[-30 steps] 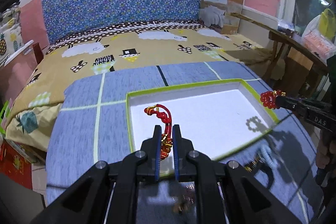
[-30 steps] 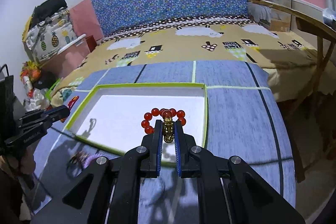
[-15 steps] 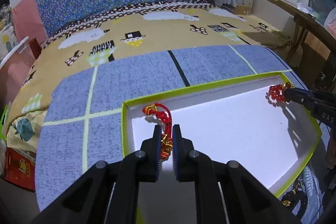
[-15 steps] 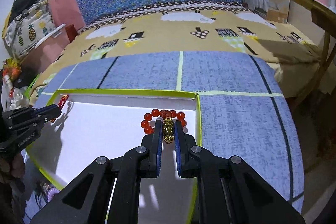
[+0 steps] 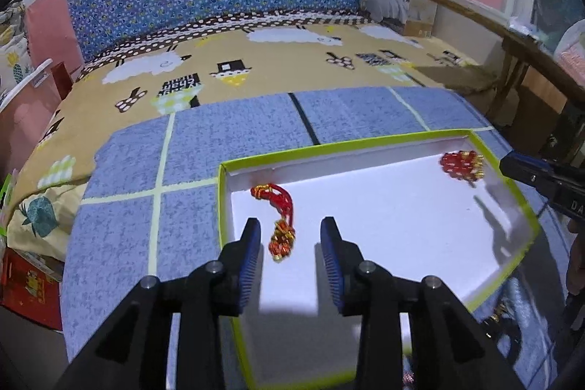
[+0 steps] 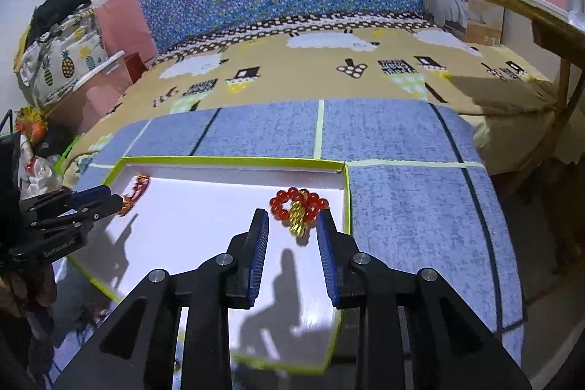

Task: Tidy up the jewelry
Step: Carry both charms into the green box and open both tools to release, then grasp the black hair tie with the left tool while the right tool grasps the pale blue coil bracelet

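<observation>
A white tray with a lime-green rim (image 5: 365, 144) (image 6: 234, 162) lies on the blue cloth. My left gripper (image 5: 290, 236) is open over its left end; a red cord bracelet with gold beads (image 5: 279, 218) lies between the fingers, blurred. My right gripper (image 6: 292, 225) is open over the tray's right end; a red bead bracelet with a gold charm (image 6: 298, 207) lies just ahead of its fingers. The bead bracelet also shows in the left wrist view (image 5: 460, 164), and the cord bracelet in the right wrist view (image 6: 137, 189). Each gripper shows in the other's view (image 5: 537, 174) (image 6: 95, 203).
The tray sits on a blue mat with pale grid lines (image 5: 190, 156) over a patterned bedspread (image 5: 256, 68). More jewelry lies on the mat near the tray's front edge (image 5: 501, 317) (image 6: 91, 313). A wooden table (image 6: 541, 24) stands at right; bags (image 6: 62, 57) at left.
Both grippers have opened and let go of their bracelets, which now lie in the tray. Before, each was shut on its bracelet above the tray.
</observation>
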